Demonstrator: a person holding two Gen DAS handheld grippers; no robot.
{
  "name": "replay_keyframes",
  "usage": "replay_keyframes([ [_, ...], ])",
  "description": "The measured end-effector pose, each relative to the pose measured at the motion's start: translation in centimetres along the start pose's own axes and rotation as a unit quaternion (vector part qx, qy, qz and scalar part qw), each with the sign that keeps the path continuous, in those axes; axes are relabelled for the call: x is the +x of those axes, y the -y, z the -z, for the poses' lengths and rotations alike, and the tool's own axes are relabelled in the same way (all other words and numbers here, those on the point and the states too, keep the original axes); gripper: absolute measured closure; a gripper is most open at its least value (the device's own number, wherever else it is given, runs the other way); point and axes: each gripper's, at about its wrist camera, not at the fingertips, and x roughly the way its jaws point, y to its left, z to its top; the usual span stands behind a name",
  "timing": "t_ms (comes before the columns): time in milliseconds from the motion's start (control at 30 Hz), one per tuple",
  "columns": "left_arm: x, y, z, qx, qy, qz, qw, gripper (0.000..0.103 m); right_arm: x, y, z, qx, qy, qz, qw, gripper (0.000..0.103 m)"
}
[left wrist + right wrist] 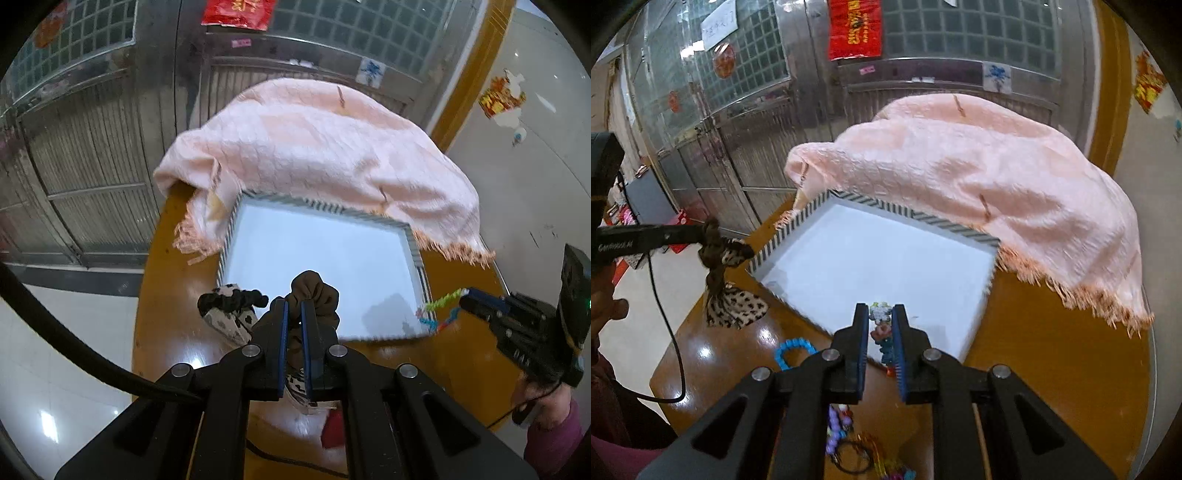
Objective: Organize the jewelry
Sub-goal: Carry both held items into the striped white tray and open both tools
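Observation:
A white tray with a striped rim lies on the round wooden table. My left gripper is shut on a brown scrunchie with a leopard-print tail, held at the tray's near left edge; it also shows in the right wrist view. My right gripper is shut on a colourful beaded bracelet, held over the tray's near right corner; the bracelet shows in the left wrist view beside the right gripper.
A pink fringed towel covers the table's far side and the tray's back rim. A black-and-white scrunchie lies left of the tray. A blue bracelet, purple beads and thin hair ties lie near me.

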Motion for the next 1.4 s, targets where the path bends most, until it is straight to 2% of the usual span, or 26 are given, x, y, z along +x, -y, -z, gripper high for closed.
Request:
replay_keyframes([
  [267,4.1,-0.5,-3.2,-0.007,-0.003,-0.034,0.9994,0.103,5.5,-2.6,-3.6,-0.018,-0.022,-0.048,0.998,0.09],
  [400,7.9,-1.4,-3.9,-0.03,-0.032,-0.038,0.9983,0.103,8.6,-4.5,-4.5,-0.028,-0.044,-0.081,0.995,0.09],
  [533,11.0,-1.7,-4.0,-0.033,-0.056,-0.045,0.9969,0.103,12.2,-5.4,-4.8,-0.03,-0.072,-0.106,0.991,0.09],
  [767,14.3,-2.2,-3.7,-0.044,-0.081,-0.062,0.9938,0.103,19.0,-1.8,-4.7,0.005,-0.128,-0.088,0.988,0.09],
  [867,15.2,-2.3,-3.4,-0.043,-0.087,-0.067,0.9929,0.103,20.6,-0.4,-4.4,0.015,-0.141,-0.076,0.987,0.09],
  [1000,15.9,-2.6,-3.0,-0.054,-0.092,-0.064,0.9922,0.101,21.4,0.3,-4.0,0.024,-0.148,-0.068,0.986,0.088],
  [1100,15.8,-2.7,-2.8,-0.056,-0.095,-0.066,0.9917,0.089,21.2,0.8,-3.8,0.035,-0.151,-0.065,0.986,0.068],
  [1133,15.7,-2.6,-2.8,-0.054,-0.094,-0.067,0.9918,0.085,20.9,0.9,-3.7,0.037,-0.148,-0.063,0.986,0.066],
  [1233,14.8,-2.2,-2.6,-0.044,-0.085,-0.072,0.9928,0.08,19.5,1.0,-3.4,0.039,-0.138,-0.058,0.988,0.065],
  [1400,12.7,-1.1,-1.9,-0.03,-0.068,-0.077,0.9943,0.079,16.8,0.6,-2.9,0.038,-0.126,-0.052,0.99,0.063],
])
